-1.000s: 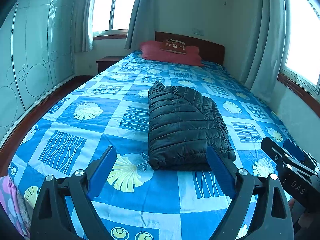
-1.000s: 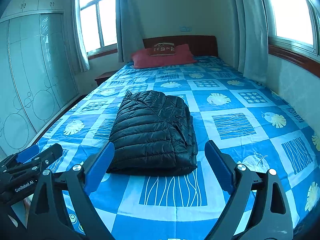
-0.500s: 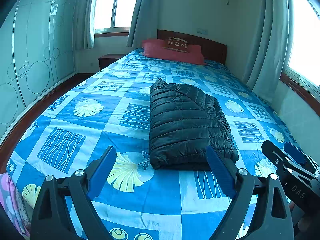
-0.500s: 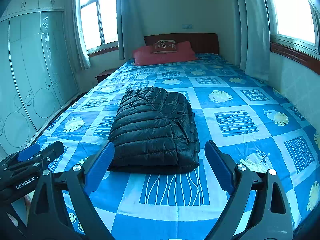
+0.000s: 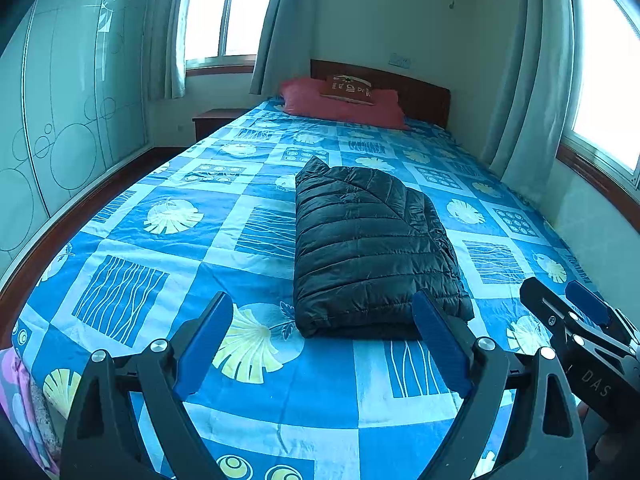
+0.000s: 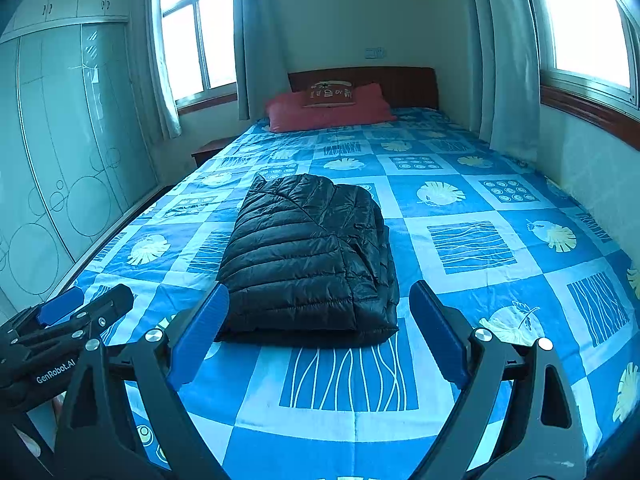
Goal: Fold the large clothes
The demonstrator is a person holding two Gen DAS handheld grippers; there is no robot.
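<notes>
Left wrist view shows the left hand-held gripper (image 5: 322,344) along the lower edge of the frame, its two blue-padded fingers spread wide apart and holding nothing. Just above and between them, centre frame, lies the black quilted jacket (image 5: 368,248), folded into a compact rectangle on the bed (image 5: 120,280), whose cover is a blue and white patchwork of leaf and wave prints. At the lower right of this frame the right hand-held gripper (image 5: 576,320) juts in; white letters "DAS" can be read on its black body.

Right wrist view has the right hand-held gripper (image 6: 320,336) at the bottom of the frame, fingers likewise parted with nothing between them, and the jacket (image 6: 304,256) sits mid-frame just beyond the tips. At the lower left the other gripper (image 6: 76,312) shows a white label reading "GenRobot.AI".

At the top centre of both views a red pillow (image 6: 328,114) rests against the wooden headboard (image 6: 400,84), with a small brown cushion (image 6: 330,94) on it bearing pale writing too small to read. A wardrobe (image 6: 60,160) with circle patterns fills the left side.
</notes>
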